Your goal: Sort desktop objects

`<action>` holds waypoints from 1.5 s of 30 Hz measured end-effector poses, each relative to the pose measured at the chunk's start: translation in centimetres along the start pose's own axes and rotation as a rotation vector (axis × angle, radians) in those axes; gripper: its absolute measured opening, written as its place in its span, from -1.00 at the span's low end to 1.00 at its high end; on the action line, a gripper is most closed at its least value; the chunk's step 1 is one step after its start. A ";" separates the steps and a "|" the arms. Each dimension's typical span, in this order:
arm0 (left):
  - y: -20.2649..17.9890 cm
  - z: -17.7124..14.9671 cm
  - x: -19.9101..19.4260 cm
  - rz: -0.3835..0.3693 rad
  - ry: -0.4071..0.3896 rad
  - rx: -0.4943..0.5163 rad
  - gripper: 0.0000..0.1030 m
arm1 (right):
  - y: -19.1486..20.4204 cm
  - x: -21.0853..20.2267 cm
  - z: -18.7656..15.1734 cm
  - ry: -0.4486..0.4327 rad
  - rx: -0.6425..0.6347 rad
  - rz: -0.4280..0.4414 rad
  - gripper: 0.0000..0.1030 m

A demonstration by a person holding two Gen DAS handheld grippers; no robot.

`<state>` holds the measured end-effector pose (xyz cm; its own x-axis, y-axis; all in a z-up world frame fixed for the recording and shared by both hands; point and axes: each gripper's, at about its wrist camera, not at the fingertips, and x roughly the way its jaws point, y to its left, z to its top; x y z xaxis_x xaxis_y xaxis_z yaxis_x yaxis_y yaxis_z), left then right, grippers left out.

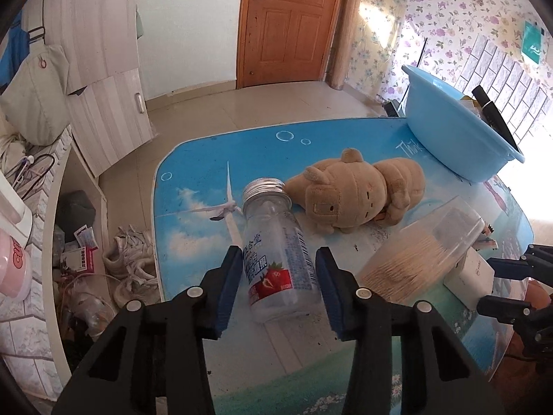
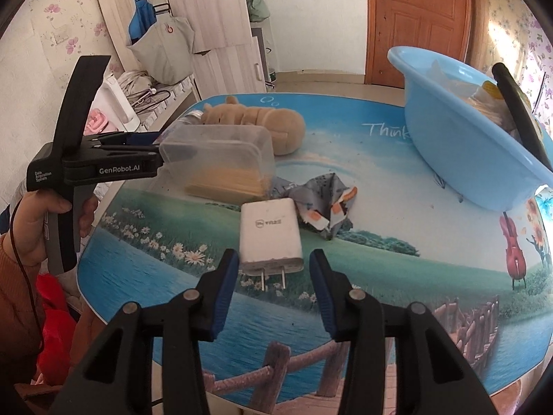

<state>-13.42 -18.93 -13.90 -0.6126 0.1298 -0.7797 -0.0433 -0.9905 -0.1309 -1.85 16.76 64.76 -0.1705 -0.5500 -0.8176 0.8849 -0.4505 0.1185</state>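
Toothpicks fill our clear box (image 2: 221, 159) beside the basin (image 2: 459, 145); both hand-held grippers, left (image 1: 276, 290) and right (image 2: 273, 292), gape open, empty.

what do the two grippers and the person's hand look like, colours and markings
Both grippers are matte black plastic with blue pads on the inner faces of the jaws and round silver pivot pins. The left gripper shows white "GenRobot.AI" and "Data Acquisition System" lettering on its side, a grey handle and a thin dark cable. The right gripper looks the same. The left hand wears an orange-brown sleeve.
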 end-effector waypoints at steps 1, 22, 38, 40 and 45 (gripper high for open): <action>0.0 -0.2 -0.1 -0.005 -0.001 -0.001 -0.16 | 0.0 0.1 0.0 0.006 0.001 -0.003 -0.16; -3.2 -7.8 -6.1 -0.031 0.016 0.018 -0.18 | -2.1 -1.5 -2.5 -0.009 0.023 -0.041 -0.24; -13.5 -7.9 -4.9 -0.171 0.044 0.145 -0.07 | -10.4 -5.9 -5.5 -0.077 0.170 -0.186 -0.25; -14.5 -7.6 -4.4 -0.152 0.038 0.170 0.04 | -11.3 -6.3 -6.0 -0.081 0.177 -0.196 -0.25; -16.3 -7.2 -3.5 -0.111 0.003 0.218 0.37 | -12.4 -6.2 -6.8 -0.078 0.181 -0.208 -0.25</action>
<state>-4.91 -2.86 -13.46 -0.5923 0.2383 -0.7697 -0.2796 -0.9567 -0.0811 -8.86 30.55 64.52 -0.3790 -0.4821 -0.7899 0.7371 -0.6733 0.0573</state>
